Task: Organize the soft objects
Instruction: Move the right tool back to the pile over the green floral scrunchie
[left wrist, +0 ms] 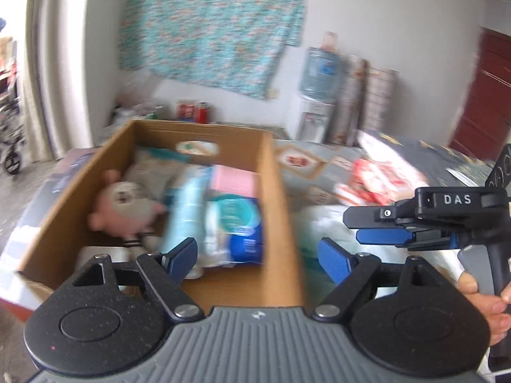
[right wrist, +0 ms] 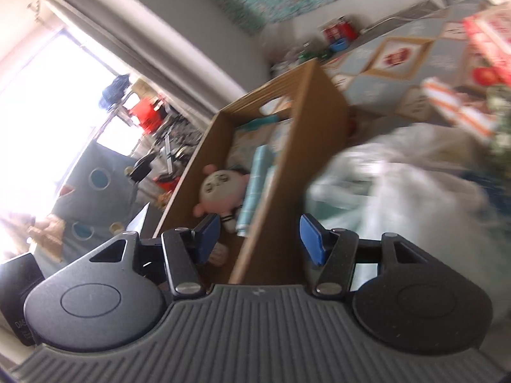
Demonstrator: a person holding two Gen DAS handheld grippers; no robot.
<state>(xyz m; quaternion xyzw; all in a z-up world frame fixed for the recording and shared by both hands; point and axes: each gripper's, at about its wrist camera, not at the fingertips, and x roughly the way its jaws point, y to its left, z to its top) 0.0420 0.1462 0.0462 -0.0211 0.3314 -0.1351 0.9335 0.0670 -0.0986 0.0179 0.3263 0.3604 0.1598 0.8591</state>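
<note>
- The left claw (left wrist: 257,257) is spread wide with nothing between its blue pads, straddling the near right wall of the cardboard box (left wrist: 274,198).
- The right claw (right wrist: 260,239) is likewise spread and holds nothing; its gap frames the same box wall (right wrist: 287,191).
- In the left wrist view the right claw (left wrist: 367,226) appears side-on to the right of the box, gripped by a hand (left wrist: 482,296).
- Inside the box lie a pink-and-white plush doll (left wrist: 124,207), a light blue striped cloth (left wrist: 185,210), a white and blue soft pack (left wrist: 236,226) and a pink folded item (left wrist: 234,182).
- Right of the box, crumpled white plastic bags (right wrist: 399,198) rest on the patterned surface (left wrist: 306,166); details are blurred.
- Farther back stands a water dispenser (left wrist: 316,95), below a teal floral cloth (left wrist: 210,22) on the wall.
</note>
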